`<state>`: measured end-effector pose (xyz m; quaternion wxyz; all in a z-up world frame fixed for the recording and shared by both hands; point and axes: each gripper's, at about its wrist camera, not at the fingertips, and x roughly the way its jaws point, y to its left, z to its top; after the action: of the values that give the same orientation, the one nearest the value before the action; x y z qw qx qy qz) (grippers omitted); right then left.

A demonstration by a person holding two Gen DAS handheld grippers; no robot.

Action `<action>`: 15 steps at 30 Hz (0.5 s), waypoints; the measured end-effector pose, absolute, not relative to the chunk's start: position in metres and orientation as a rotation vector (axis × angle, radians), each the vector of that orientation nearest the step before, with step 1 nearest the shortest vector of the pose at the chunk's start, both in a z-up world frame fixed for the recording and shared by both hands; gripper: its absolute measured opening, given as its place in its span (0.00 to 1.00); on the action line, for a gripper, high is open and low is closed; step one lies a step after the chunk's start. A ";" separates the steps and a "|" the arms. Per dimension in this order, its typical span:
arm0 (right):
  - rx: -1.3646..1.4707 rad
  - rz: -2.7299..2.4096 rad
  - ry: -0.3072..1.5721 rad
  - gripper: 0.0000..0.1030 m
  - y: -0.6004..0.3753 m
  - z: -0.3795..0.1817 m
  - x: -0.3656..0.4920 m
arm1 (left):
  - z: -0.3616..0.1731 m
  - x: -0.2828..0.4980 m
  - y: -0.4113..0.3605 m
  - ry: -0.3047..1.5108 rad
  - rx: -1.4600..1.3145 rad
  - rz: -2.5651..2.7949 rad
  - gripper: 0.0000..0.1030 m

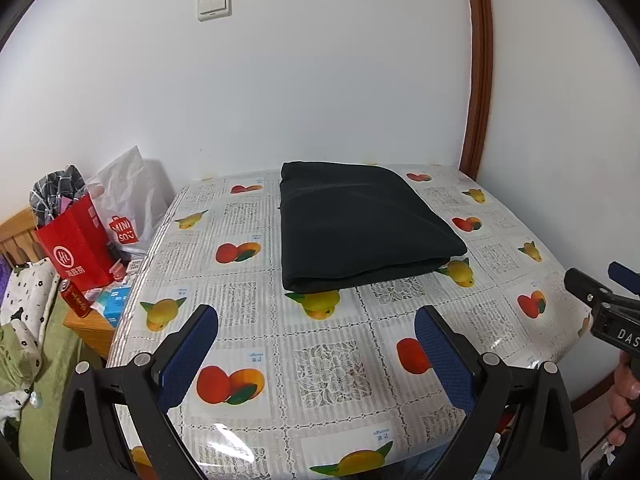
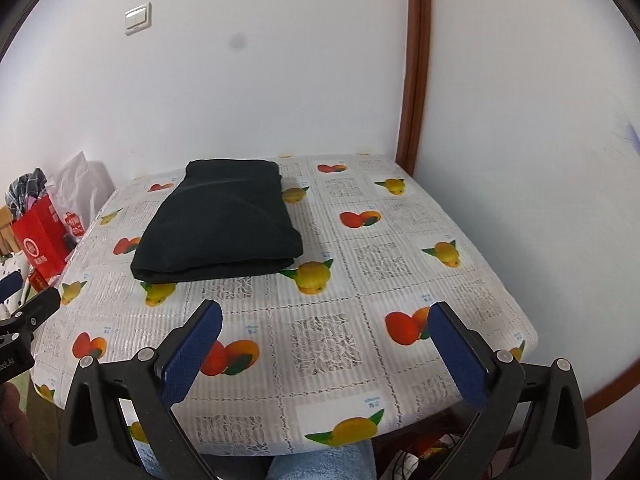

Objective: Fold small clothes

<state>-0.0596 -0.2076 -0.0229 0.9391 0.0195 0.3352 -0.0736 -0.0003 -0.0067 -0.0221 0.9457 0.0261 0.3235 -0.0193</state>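
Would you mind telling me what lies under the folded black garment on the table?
The folded black garment rests on the fruit-print tablecloth; yellow fruit prints peek out at its near edge. Whatever the cloth shows beneath it is covered.

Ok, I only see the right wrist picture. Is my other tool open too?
Observer: Yes, the left tool is open, nothing between its pads, just short of the folded black cloth.
Operator: What's low down by the red bag? It's cut off for me.
Observer: A blue box lies at the foot of the red bag, off the table's left side.
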 end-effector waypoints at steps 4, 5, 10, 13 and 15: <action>0.048 -0.151 0.676 0.98 -0.208 -0.022 -0.064 | -0.024 -0.001 -0.005 0.663 0.036 -0.033 0.97; 0.047 -0.151 0.678 0.98 -0.208 -0.022 -0.064 | -0.025 -0.001 -0.005 0.665 0.034 -0.032 0.97; 0.025 -0.168 0.678 0.98 -0.204 -0.024 -0.065 | -0.027 -0.001 -0.006 0.671 0.033 -0.032 0.97; 0.026 -0.161 0.680 0.98 -0.202 -0.025 -0.065 | -0.028 -0.002 -0.005 0.674 0.026 -0.035 0.97; 0.027 -0.160 0.680 0.98 -0.201 -0.025 -0.066 | -0.028 -0.003 -0.006 0.672 0.030 -0.035 0.97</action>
<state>-0.0656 -0.2014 -0.0254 0.9395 0.0133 0.3331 -0.0786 -0.0029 -0.0057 -0.0278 0.9438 0.0147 0.3297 -0.0170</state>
